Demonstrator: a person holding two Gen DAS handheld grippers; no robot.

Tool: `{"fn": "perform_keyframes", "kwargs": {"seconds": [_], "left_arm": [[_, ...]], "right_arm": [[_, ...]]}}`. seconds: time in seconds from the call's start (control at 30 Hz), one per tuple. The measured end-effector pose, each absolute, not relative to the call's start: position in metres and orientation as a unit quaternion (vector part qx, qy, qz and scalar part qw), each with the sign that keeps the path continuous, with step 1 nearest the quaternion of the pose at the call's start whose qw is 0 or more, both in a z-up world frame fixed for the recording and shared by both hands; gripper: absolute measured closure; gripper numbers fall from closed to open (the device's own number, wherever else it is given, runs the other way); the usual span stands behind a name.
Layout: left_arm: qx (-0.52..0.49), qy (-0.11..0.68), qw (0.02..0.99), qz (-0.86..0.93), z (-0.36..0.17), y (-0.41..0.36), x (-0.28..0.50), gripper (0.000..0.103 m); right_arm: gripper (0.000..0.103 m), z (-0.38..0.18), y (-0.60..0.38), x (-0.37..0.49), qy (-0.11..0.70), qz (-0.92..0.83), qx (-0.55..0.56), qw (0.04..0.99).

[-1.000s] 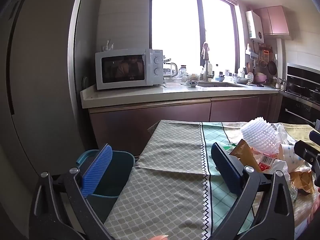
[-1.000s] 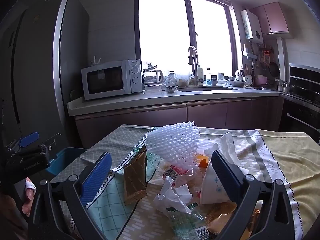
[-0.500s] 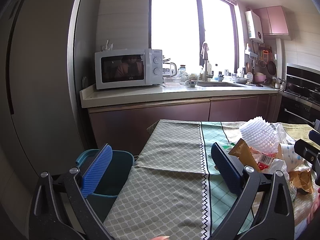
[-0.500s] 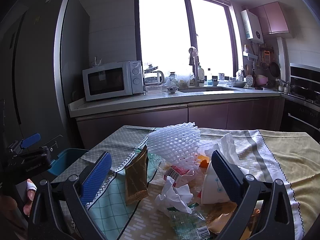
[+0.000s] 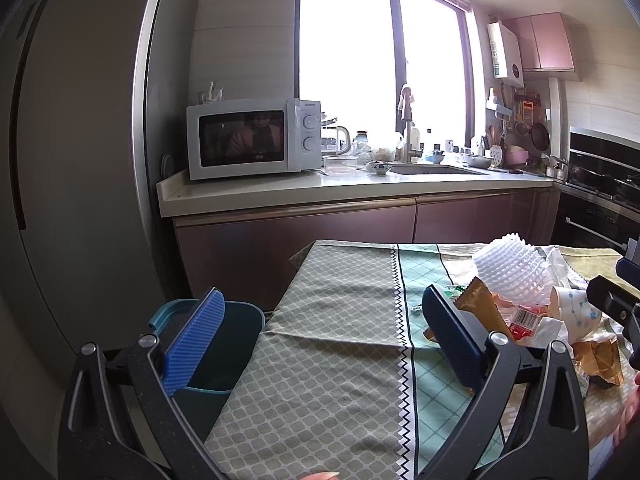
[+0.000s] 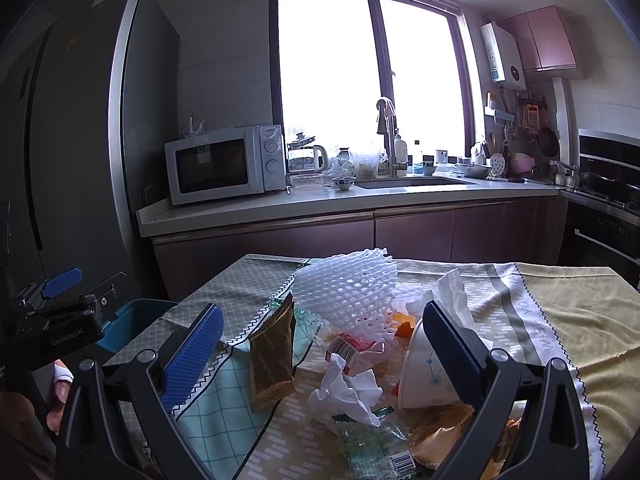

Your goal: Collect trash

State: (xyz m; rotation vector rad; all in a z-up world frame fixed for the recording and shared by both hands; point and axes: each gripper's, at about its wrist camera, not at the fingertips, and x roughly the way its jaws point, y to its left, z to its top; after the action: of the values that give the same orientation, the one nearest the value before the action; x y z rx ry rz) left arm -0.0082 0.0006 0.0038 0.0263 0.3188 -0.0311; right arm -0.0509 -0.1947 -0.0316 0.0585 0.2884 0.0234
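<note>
A pile of trash lies on the clothed table [image 6: 560, 312]: white foam netting [image 6: 348, 288], a brown snack wrapper [image 6: 270, 356], crumpled tissue [image 6: 346, 394], a tipped paper cup [image 6: 420, 372] and clear plastic wrap [image 6: 372, 444]. My right gripper [image 6: 320, 346] is open and empty, hovering just above the pile. My left gripper [image 5: 322, 334] is open and empty over the table's left part, with the blue bin [image 5: 224, 344] below its left finger. The pile also shows in the left wrist view, with the netting [image 5: 512, 276] at the right.
A large grey fridge [image 5: 72, 160] stands at the left. A counter [image 5: 320, 188] with a microwave [image 5: 252, 138], a kettle and a sink runs along the back under the window. An oven [image 6: 608, 220] is at the right.
Both grippers have barely shifted. They stay open and nothing has been picked up.
</note>
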Motion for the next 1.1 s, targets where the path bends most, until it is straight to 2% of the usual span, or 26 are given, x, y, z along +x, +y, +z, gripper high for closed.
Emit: {"fn": "perform_keyframes", "kwargs": {"seconds": [1.1], "left_arm": [[0.012, 0.162, 0.987, -0.018, 0.0031, -0.0004, -0.0116, 0.006]], "right_arm": [[0.006, -0.0307, -0.1963, -0.0594, 0.139, 0.009, 0.029, 0.99]]}}
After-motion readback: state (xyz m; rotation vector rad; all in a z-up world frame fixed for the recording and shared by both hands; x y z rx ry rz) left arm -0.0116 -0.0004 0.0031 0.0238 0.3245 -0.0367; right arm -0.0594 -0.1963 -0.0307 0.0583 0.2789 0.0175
